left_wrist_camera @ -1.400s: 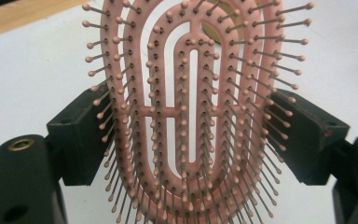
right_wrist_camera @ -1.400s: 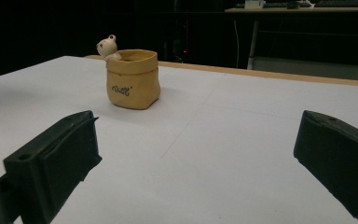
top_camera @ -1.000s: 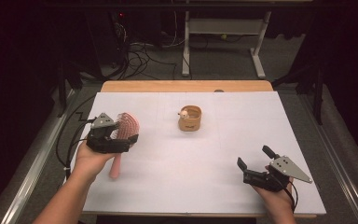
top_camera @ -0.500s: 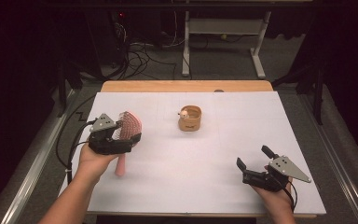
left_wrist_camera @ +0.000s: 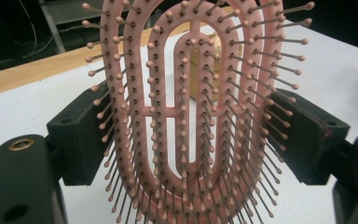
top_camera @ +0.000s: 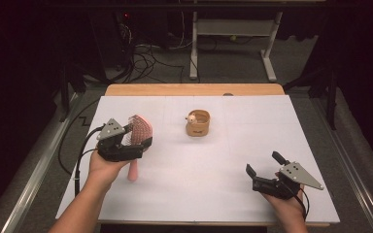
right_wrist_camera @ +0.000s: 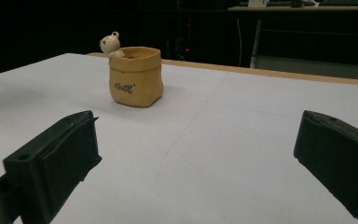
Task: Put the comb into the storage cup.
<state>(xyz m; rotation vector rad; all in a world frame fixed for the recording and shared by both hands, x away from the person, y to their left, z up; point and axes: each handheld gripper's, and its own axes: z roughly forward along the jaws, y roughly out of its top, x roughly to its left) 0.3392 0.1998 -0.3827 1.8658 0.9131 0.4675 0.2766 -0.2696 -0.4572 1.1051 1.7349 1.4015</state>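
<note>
In the high view, the left gripper (top_camera: 138, 140) at centre left clamped a pink hairbrush (top_camera: 137, 137), while the right gripper (top_camera: 263, 167) at lower right stood open over the table (top_camera: 213, 165). In the left gripper view the hairbrush's bristled head sat mid-frame between both jaws. In the right gripper view a small tan pot (right_wrist_camera: 136, 75) stood upper left.

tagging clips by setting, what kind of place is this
Probably a lab or recording workspace, not a home: a white-covered table, loose cables on the floor behind it, a metal desk frame, dark surroundings.

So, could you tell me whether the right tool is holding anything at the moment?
No, the right tool has its jaws standing wide apart over the bare white table, with nothing between them.
</note>
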